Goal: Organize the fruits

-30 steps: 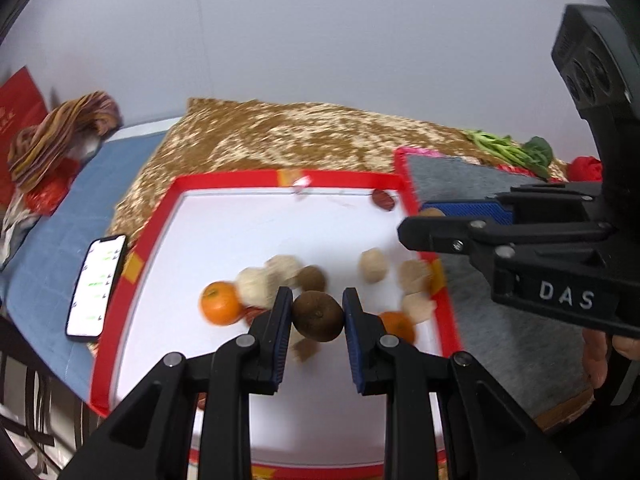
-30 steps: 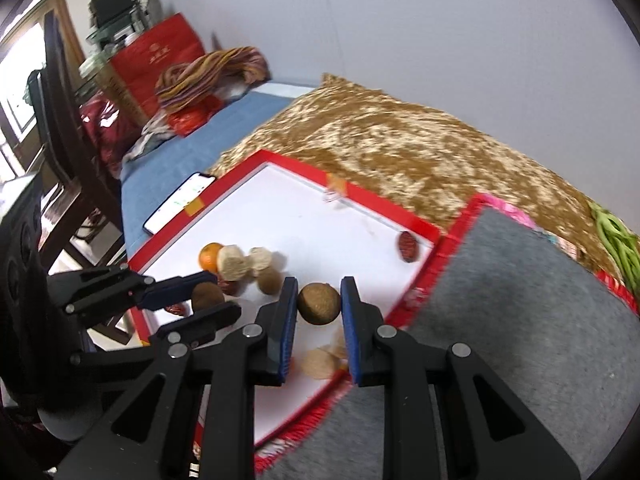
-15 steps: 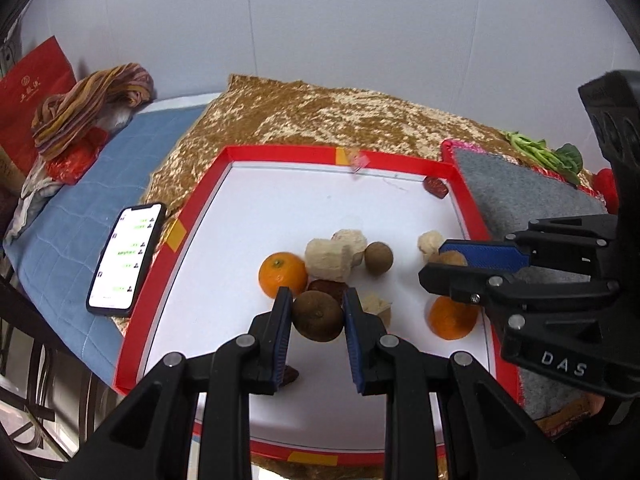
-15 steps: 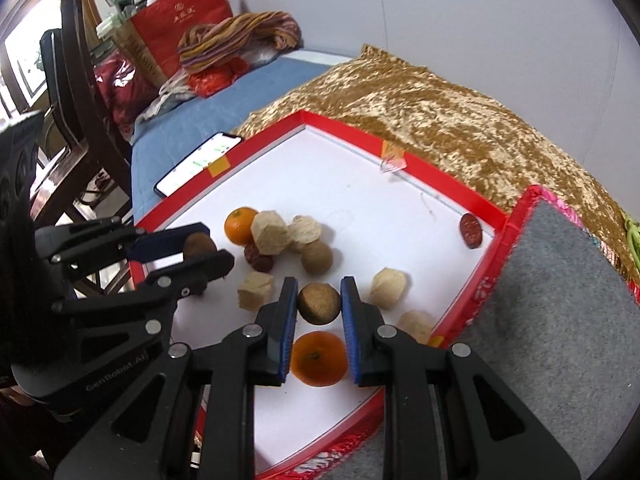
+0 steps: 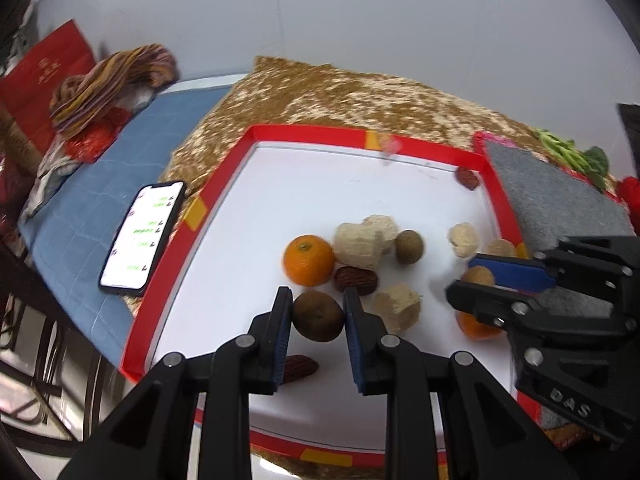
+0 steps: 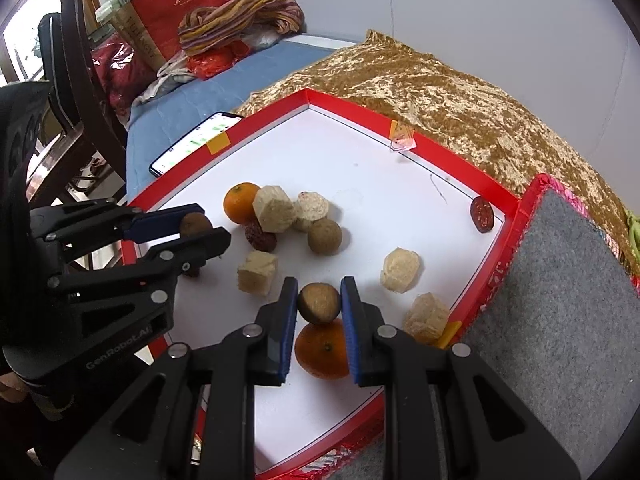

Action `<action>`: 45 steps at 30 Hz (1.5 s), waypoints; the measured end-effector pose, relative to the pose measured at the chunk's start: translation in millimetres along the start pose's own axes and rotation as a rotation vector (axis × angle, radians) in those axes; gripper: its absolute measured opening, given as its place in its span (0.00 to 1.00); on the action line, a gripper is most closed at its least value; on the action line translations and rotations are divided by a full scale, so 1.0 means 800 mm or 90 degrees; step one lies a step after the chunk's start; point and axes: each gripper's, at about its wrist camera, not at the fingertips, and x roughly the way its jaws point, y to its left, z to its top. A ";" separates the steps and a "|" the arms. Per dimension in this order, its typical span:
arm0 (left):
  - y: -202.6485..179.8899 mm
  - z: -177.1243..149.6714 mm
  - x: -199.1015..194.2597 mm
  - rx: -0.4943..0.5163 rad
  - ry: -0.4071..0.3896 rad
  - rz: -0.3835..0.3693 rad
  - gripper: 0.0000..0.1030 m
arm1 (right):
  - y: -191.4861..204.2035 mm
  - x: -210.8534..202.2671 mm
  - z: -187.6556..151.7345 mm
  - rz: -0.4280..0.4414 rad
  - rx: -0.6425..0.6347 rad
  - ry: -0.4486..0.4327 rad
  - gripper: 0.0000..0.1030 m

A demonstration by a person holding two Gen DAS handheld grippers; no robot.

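A red-rimmed white tray (image 5: 224,184) holds two oranges, beige chunks, dark red dates and brown round fruits. My left gripper (image 5: 318,304) hangs low over the tray's near left part with a brown round fruit (image 5: 318,316) between its pads. Its jaws are opening, though the pads still touch the fruit. My right gripper (image 6: 319,300) is shut on another brown round fruit (image 6: 319,303), directly above an orange (image 6: 322,350) near the tray's right rim. The other orange (image 5: 309,260) lies against a beige chunk (image 5: 358,244) and a date (image 5: 356,280).
A lit phone (image 5: 142,236) lies on the blue blanket left of the tray. A grey felt mat (image 6: 560,300) adjoins the tray's right rim. Gold cloth (image 5: 360,96) spreads behind. A dark chair (image 6: 80,80), a red bag and a striped cloth stand far left.
Both grippers have sunk closer to the tray, each keeping its brown fruit. The right one has come over the orange by the right rim.
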 end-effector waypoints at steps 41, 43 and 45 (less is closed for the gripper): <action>-0.003 -0.033 -0.229 -0.082 -0.220 0.196 0.96 | 0.040 -0.173 -0.047 -0.111 0.020 -0.280 0.94; -0.001 -0.036 -0.236 -0.085 -0.223 0.199 0.96 | 0.042 -0.176 -0.048 -0.099 0.023 -0.286 0.94; 0.000 -0.039 -0.242 -0.086 -0.229 0.200 0.96 | 0.047 -0.179 -0.051 -0.097 0.023 -0.291 0.95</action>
